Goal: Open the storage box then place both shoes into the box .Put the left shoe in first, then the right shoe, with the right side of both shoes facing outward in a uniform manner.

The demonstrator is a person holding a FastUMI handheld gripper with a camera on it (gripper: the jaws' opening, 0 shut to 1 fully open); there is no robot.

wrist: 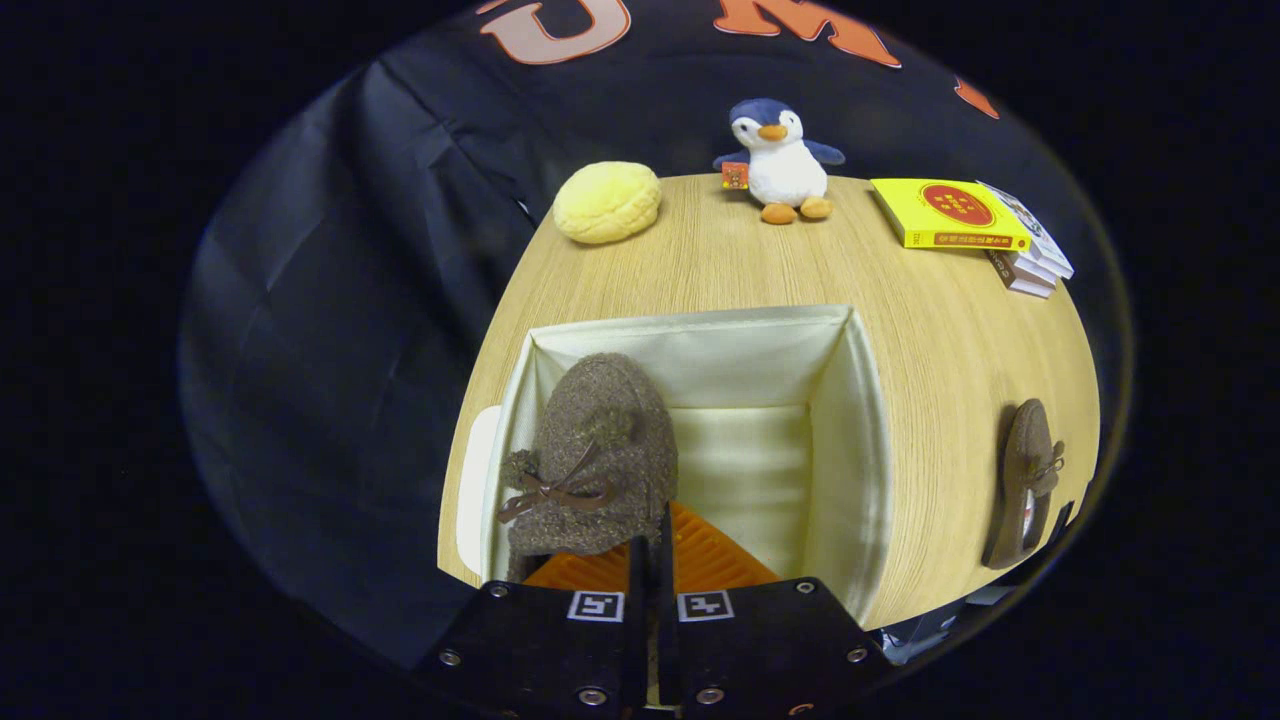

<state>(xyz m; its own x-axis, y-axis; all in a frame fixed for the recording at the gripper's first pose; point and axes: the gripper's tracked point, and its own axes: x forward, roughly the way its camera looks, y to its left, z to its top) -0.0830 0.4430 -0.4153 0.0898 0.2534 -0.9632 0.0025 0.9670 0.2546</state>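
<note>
A brown fuzzy shoe (600, 450) with a small bow hangs toe-forward inside the open cream fabric storage box (700, 335), close to its left wall. My gripper (652, 530) is shut on the shoe's heel rim, the two fingers nearly pressed together just above the box's near edge. The second brown shoe (1030, 480) lies on its side on the wooden table (930, 330), to the right of the box. The box floor to the right of the held shoe is bare.
A white flat piece (472, 490), perhaps the lid, leans against the box's left outer wall. Beyond the box stand a yellow bun-shaped cushion (607, 203), a plush penguin (780, 160) and a stack of books (960, 215) at the far right.
</note>
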